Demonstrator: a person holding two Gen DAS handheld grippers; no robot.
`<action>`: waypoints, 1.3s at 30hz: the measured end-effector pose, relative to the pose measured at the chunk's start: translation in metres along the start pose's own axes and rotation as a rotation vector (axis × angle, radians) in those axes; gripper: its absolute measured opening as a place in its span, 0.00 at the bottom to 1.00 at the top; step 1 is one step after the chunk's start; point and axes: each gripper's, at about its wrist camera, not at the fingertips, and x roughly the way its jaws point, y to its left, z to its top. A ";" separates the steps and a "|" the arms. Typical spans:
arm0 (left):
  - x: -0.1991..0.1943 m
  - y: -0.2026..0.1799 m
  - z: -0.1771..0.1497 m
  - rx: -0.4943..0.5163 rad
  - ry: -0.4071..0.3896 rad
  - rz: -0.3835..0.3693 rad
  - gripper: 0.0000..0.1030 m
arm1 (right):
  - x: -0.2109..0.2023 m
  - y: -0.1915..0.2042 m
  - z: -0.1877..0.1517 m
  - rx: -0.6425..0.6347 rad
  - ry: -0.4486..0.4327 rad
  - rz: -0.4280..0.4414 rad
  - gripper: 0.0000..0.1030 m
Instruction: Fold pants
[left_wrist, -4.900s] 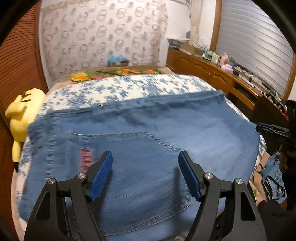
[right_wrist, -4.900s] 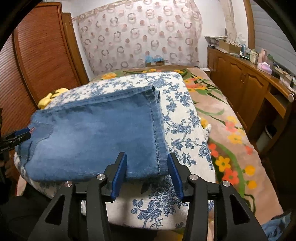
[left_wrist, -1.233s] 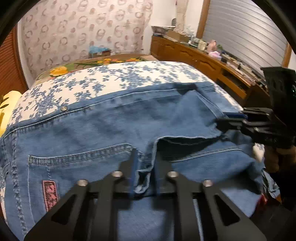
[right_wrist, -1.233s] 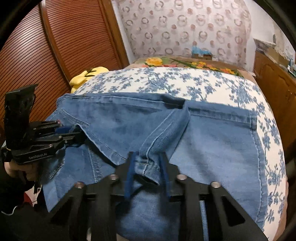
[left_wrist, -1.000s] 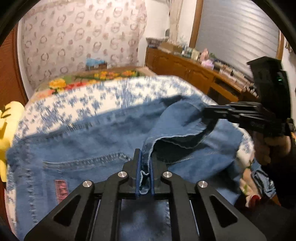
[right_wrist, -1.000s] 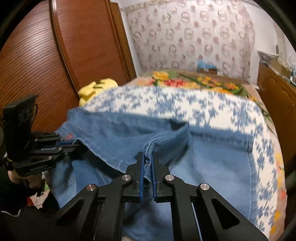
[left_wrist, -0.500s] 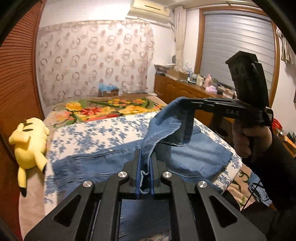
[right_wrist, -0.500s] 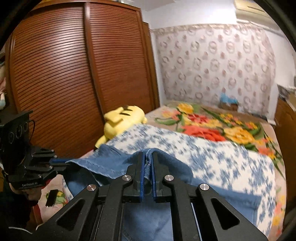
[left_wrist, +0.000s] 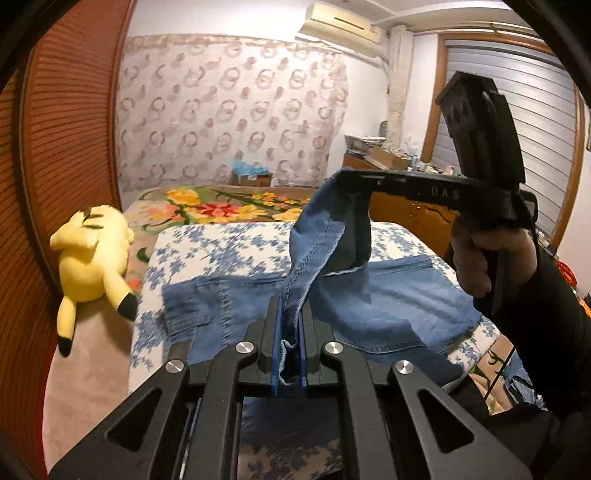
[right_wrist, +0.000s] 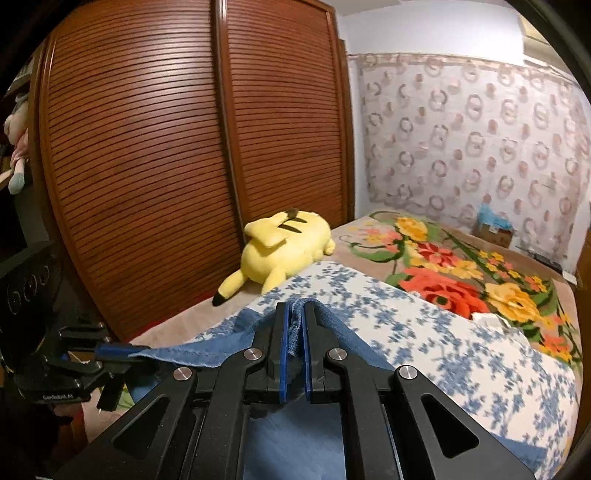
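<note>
Fingers (left_wrist: 279, 328) of both grippers pinch the jeans (left_wrist: 388, 295) beside a yellow plush (left_wrist: 90, 254).

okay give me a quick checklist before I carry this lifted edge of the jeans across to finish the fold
1. Left gripper shut on the jeans edge: ok.
2. Right gripper shut on the same edge: ok.
3. Edge lifted off the blue floral quilt: ok.
4. Rest of the jeans lying flat: ok in the left wrist view.
5. Yellow plush toy apart from the jeans: ok.
6. Edge taut between the grippers: cannot tell.
</note>
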 end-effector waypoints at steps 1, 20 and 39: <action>0.000 0.004 -0.002 -0.006 0.002 0.006 0.09 | 0.005 0.001 0.002 -0.006 0.006 0.007 0.06; 0.010 0.062 -0.060 -0.142 0.114 0.086 0.09 | 0.134 0.023 0.027 -0.108 0.190 0.075 0.06; 0.016 0.067 -0.058 -0.171 0.135 0.150 0.33 | 0.083 -0.022 0.000 -0.023 0.141 -0.034 0.39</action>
